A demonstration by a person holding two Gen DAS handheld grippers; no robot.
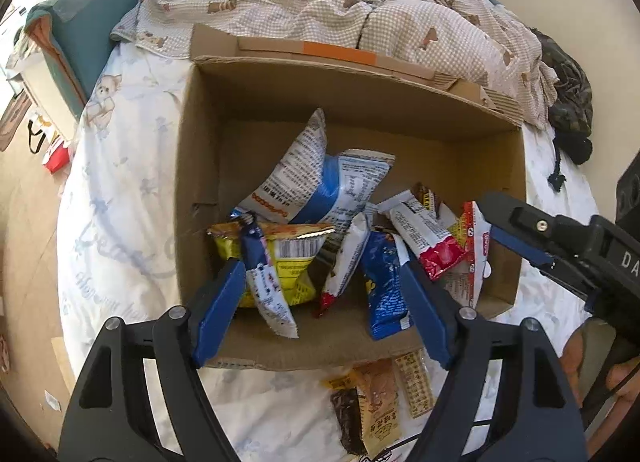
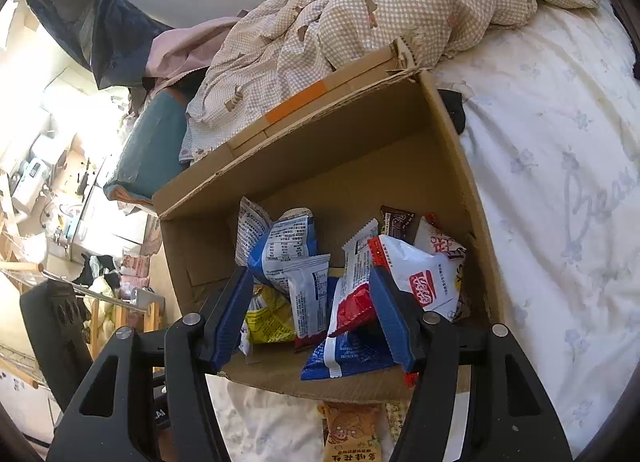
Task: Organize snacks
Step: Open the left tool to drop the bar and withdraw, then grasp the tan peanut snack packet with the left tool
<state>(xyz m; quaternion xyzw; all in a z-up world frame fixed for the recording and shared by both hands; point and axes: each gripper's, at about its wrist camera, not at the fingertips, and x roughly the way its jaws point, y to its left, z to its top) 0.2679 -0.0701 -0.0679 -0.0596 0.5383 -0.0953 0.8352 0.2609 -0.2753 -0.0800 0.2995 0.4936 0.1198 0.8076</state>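
Bedsheet (image 2: 560, 182) reads "Bear"; snack packets' (image 1: 304, 182) print unreadable.

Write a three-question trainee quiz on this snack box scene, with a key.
1. True or false: the cardboard box already holds several snack packets.
2. Where do the snack packets still outside the box lie: A) on the bedsheet in front of the box, B) on the checked quilt, C) on the floor?
3. Fill in: both the left tongs and the right tongs are ____, gripping nothing.

Key: 1 true; 2 A; 3 open.
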